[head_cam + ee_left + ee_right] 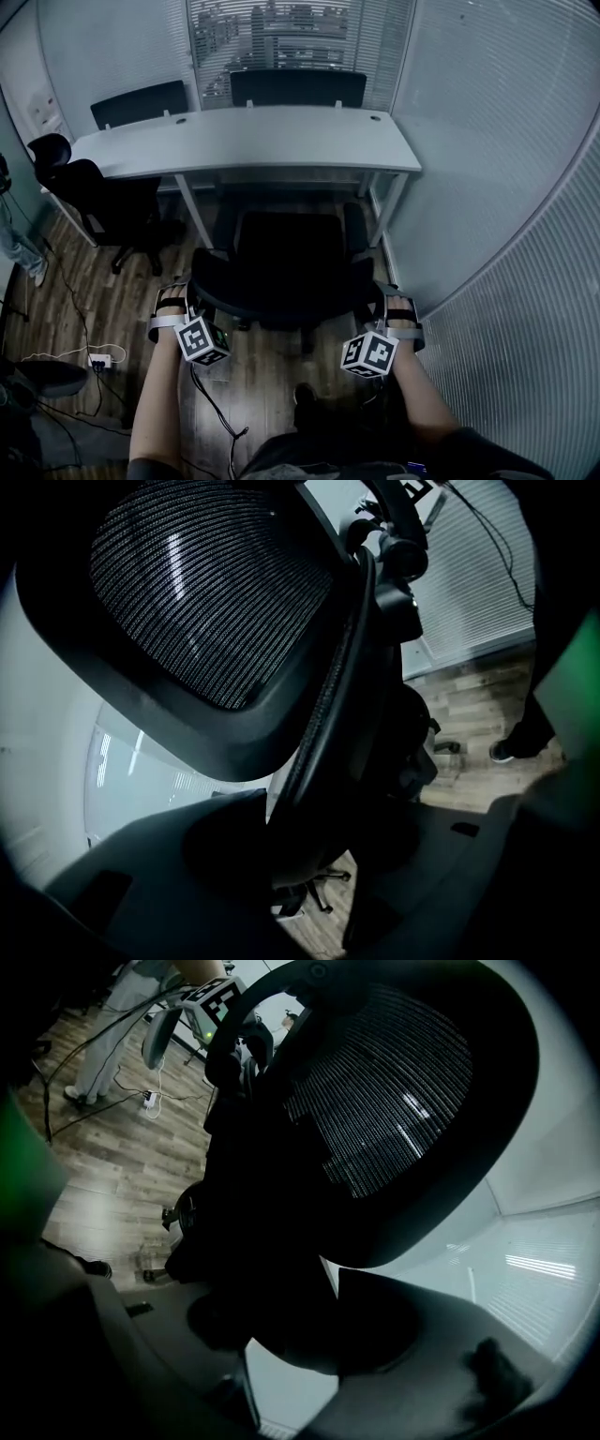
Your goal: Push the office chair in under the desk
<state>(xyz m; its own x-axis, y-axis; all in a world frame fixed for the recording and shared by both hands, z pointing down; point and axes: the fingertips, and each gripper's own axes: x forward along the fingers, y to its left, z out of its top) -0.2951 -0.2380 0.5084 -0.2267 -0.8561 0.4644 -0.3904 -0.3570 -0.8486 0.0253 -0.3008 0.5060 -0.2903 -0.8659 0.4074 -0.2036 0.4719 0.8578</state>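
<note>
A black mesh-backed office chair point(286, 262) stands just in front of the white desk point(253, 136), facing the gap between the desk's legs. My left gripper point(194, 292) grips the left edge of the backrest and my right gripper point(380, 298) the right edge. In the left gripper view the backrest's rim point(323, 714) runs down between the jaws of the left gripper point(309, 855), which are shut on it. In the right gripper view the mesh back point(394, 1082) fills the frame and its lower edge sits clamped in the right gripper point(291, 1335).
Two black chairs point(298, 87) stand behind the desk and another point(103, 202) at its left end. A blind-covered glass wall point(497, 187) runs close along the right. Cables and a power strip point(98, 360) lie on the wood floor at left, near a person's leg point(19, 248).
</note>
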